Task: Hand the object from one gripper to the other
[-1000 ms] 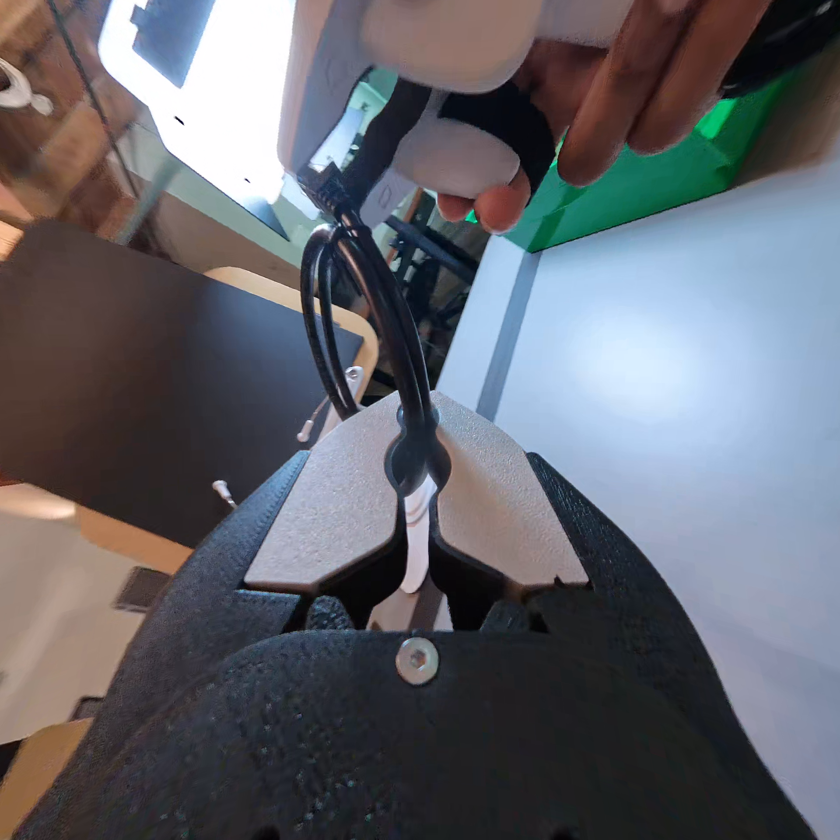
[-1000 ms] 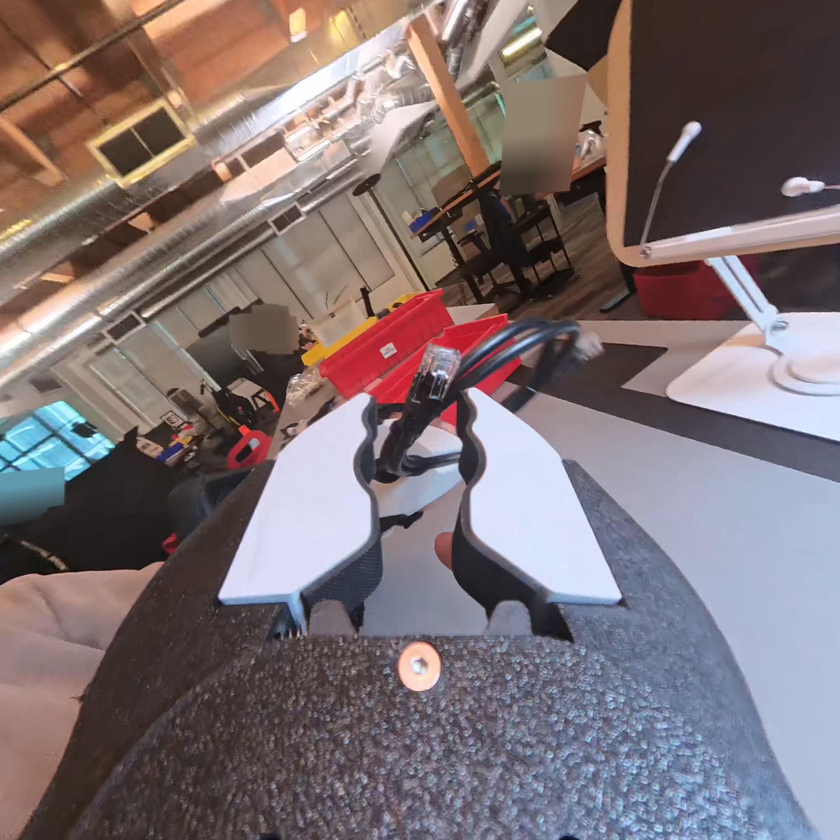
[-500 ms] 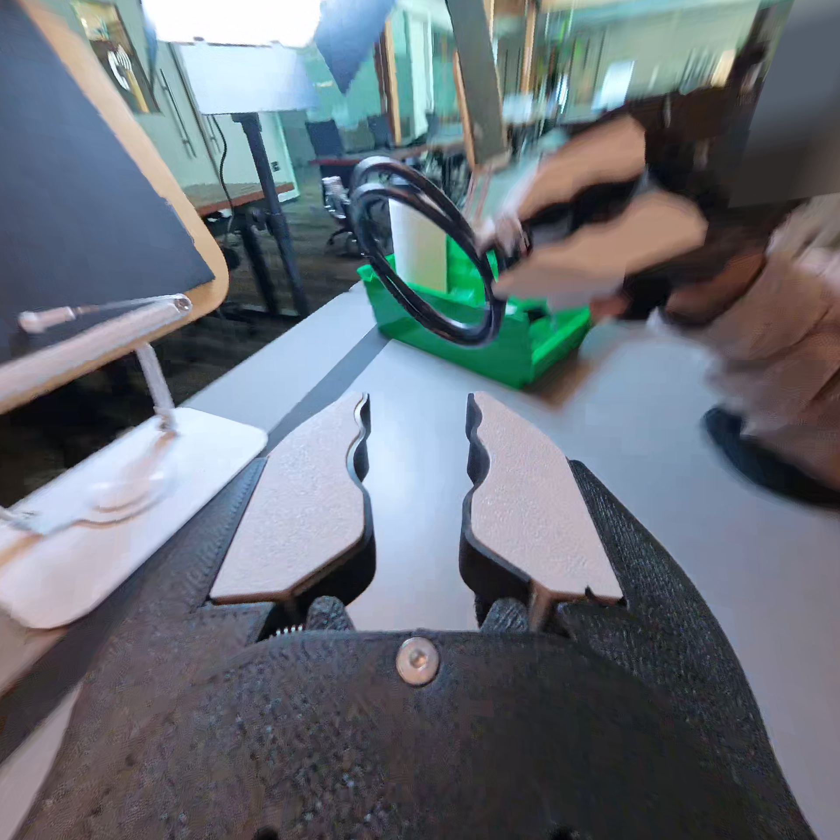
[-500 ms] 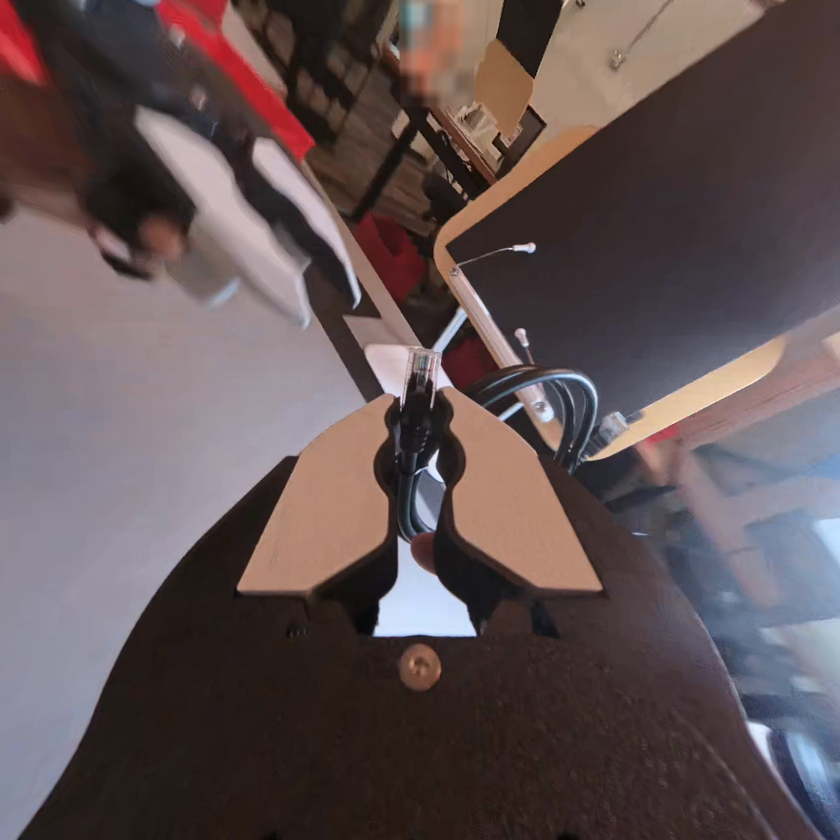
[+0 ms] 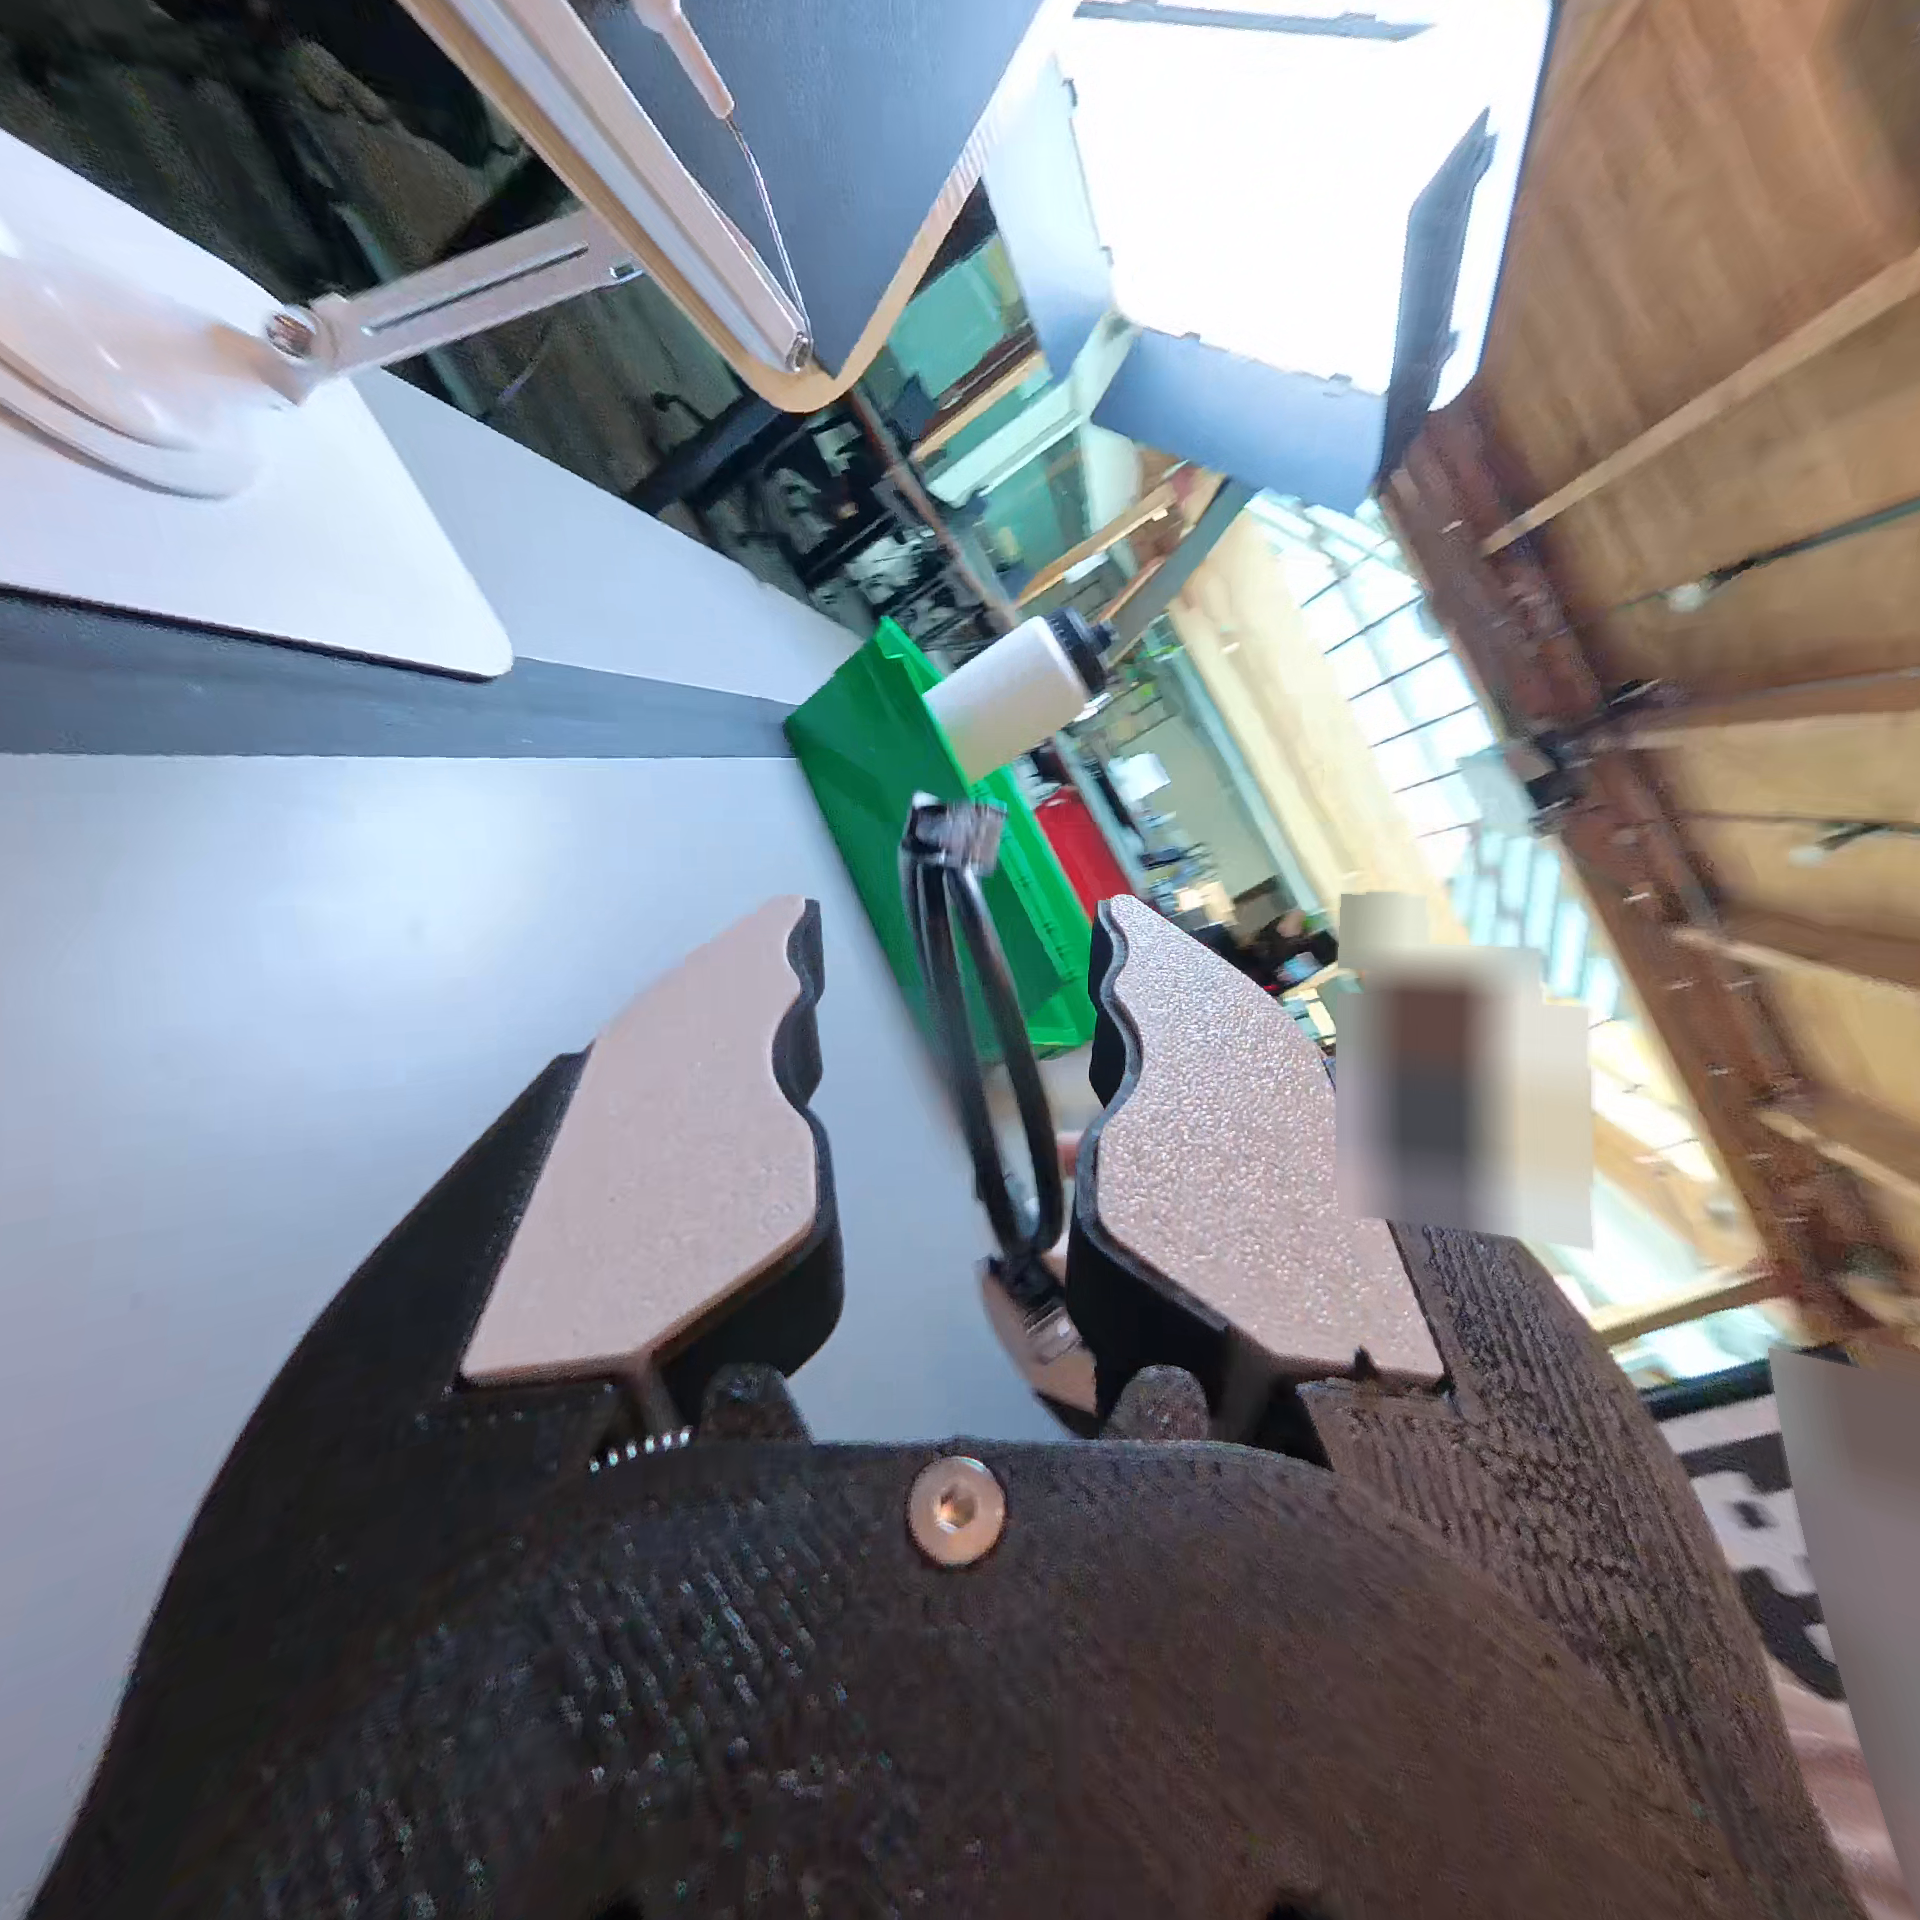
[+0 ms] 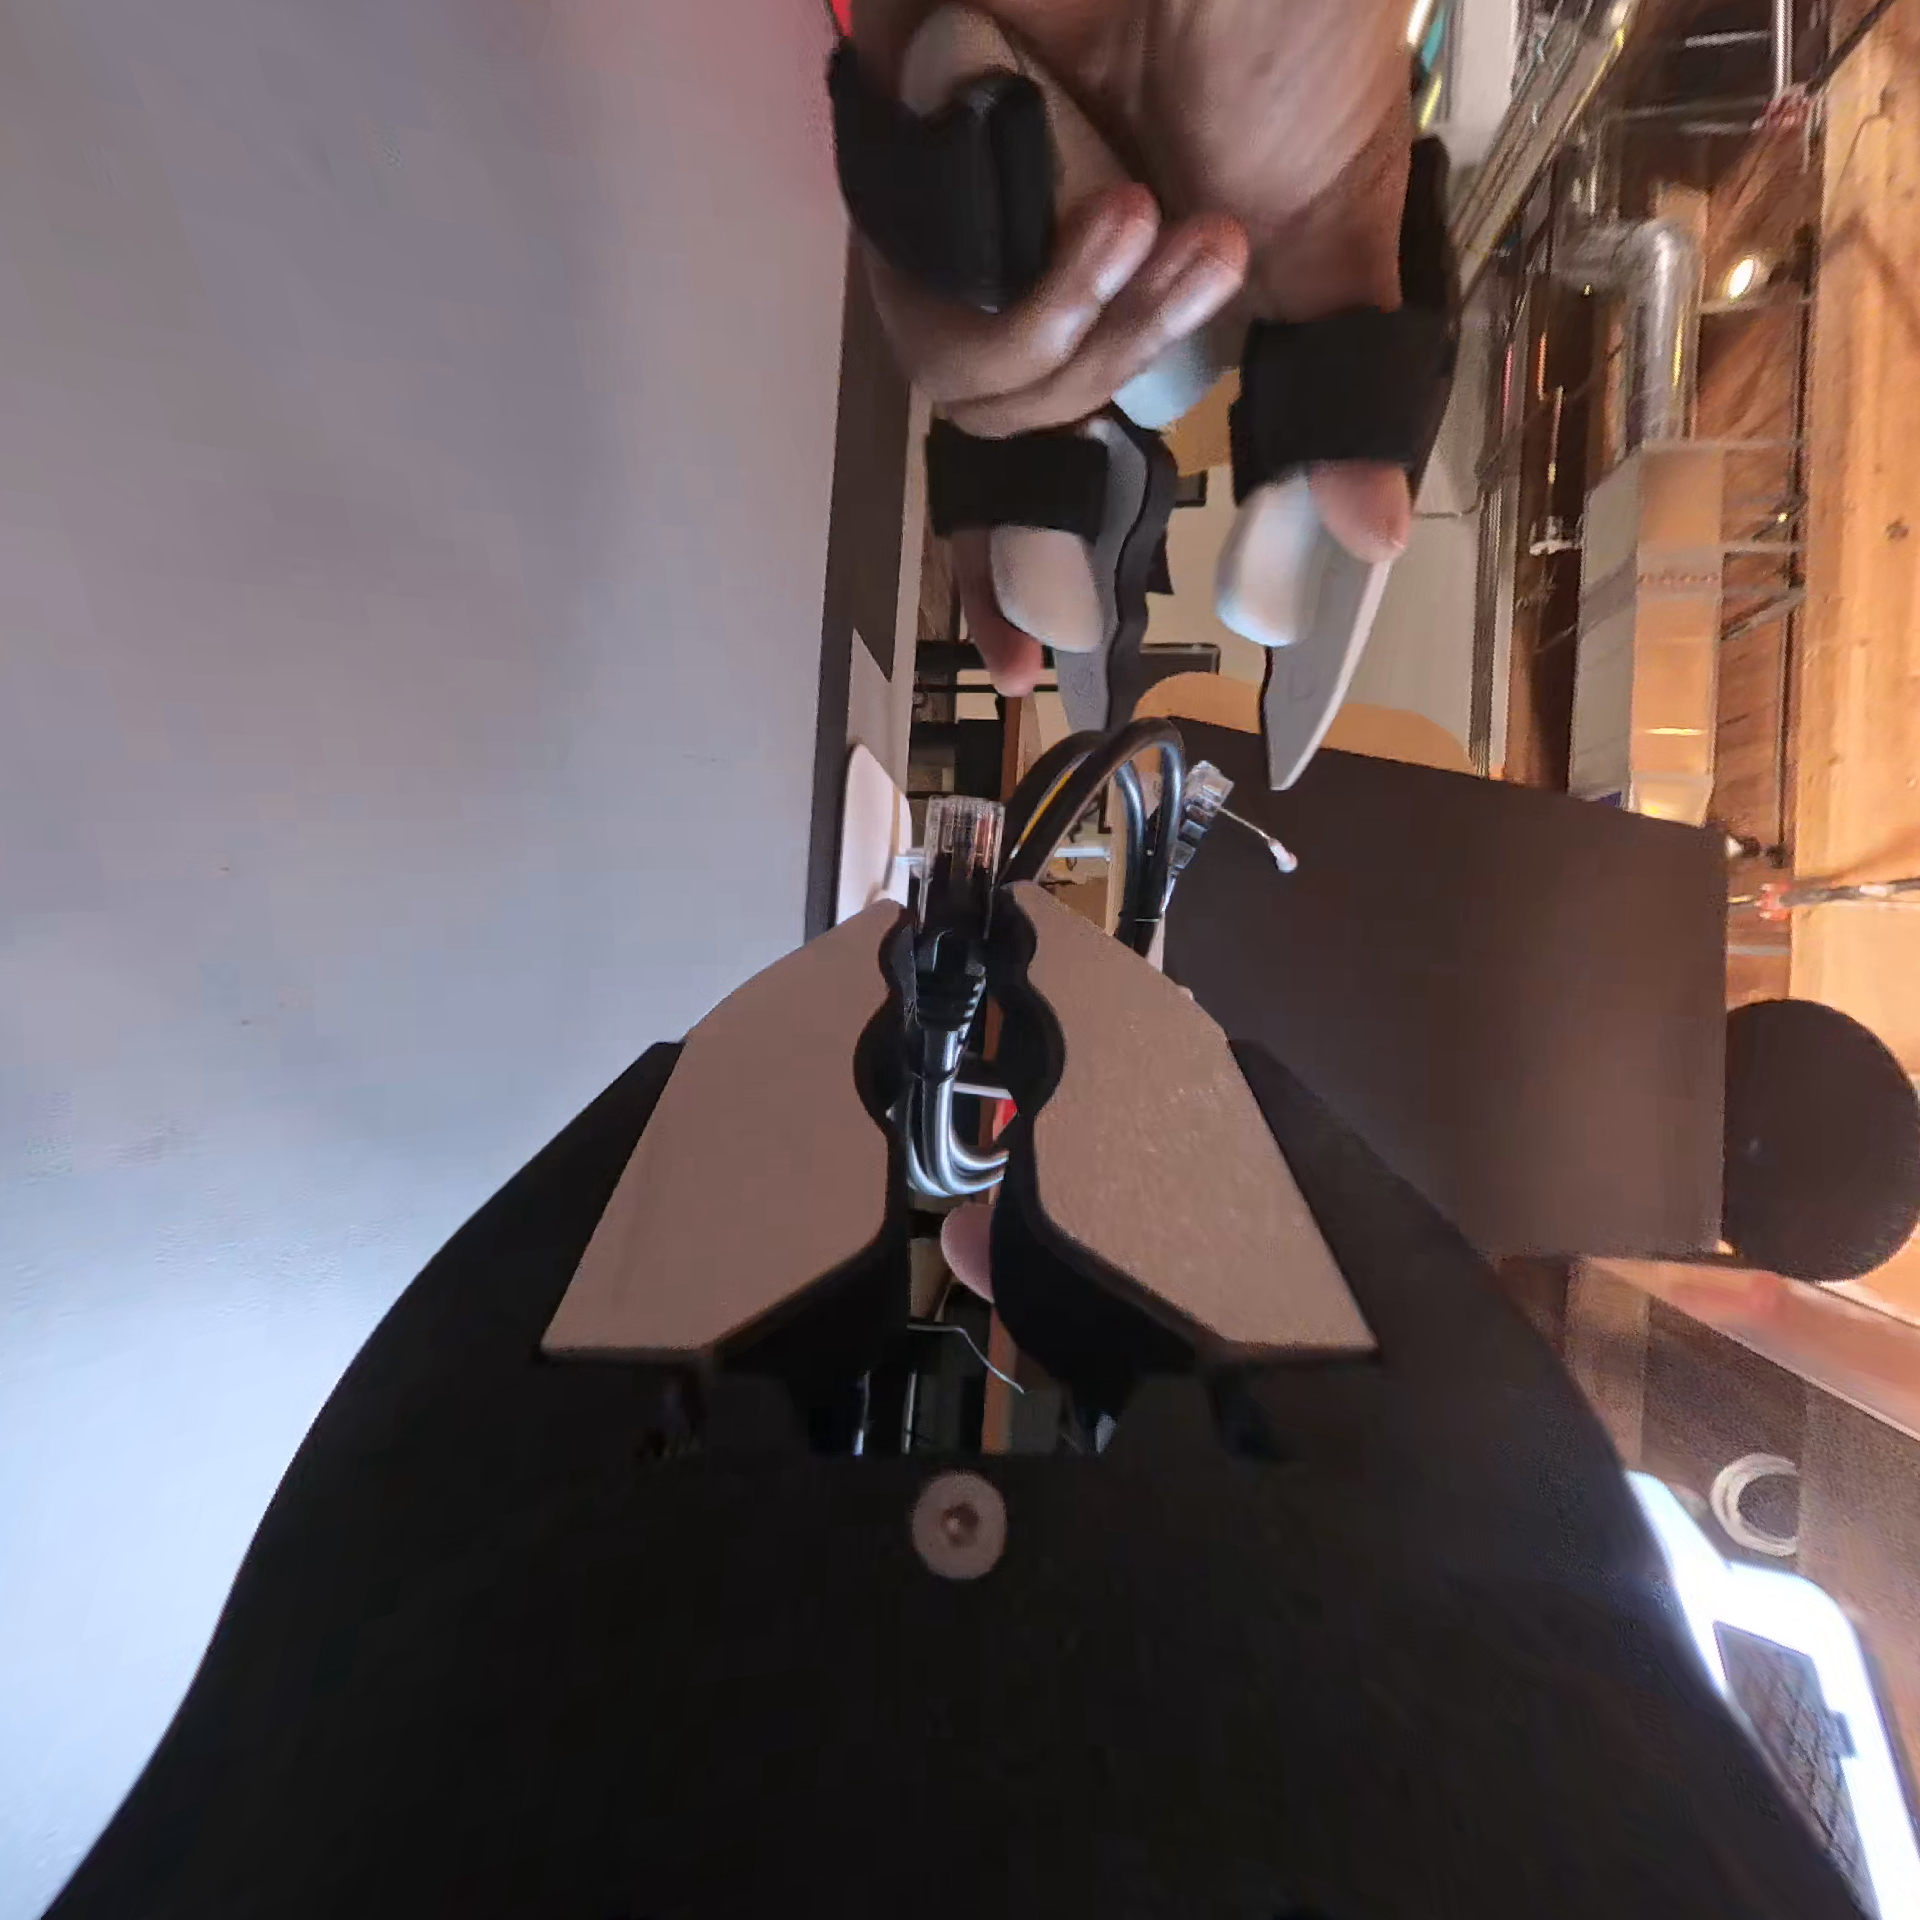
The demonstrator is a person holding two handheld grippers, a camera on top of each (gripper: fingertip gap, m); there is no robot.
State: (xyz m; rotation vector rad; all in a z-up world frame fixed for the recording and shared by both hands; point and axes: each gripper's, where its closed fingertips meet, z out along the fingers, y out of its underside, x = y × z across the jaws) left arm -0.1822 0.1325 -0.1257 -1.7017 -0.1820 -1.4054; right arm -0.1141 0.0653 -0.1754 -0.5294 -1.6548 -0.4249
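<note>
Jaws: our right gripper (image 6: 951,914) pinches the coiled cable (image 6: 945,987); our left gripper (image 5: 956,935) gapes wide, the cable's loop (image 5: 987,1049) between its fingers, untouched

A pale grey surface (image 5: 260,935) crossed by 1 dark strip (image 5: 364,712) carries a green bin (image 5: 883,748). Behind stand a dark panel (image 6: 1455,987), bright windows (image 5: 1382,665) and a timber ceiling (image 5: 1714,468).

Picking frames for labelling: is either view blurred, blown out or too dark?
Left wrist view: cable slightly motion-blurred, light panel blown out, edges warped by the wide lens. Right wrist view: cable in the right gripper sharp, housing almost black, hand soft.
</note>
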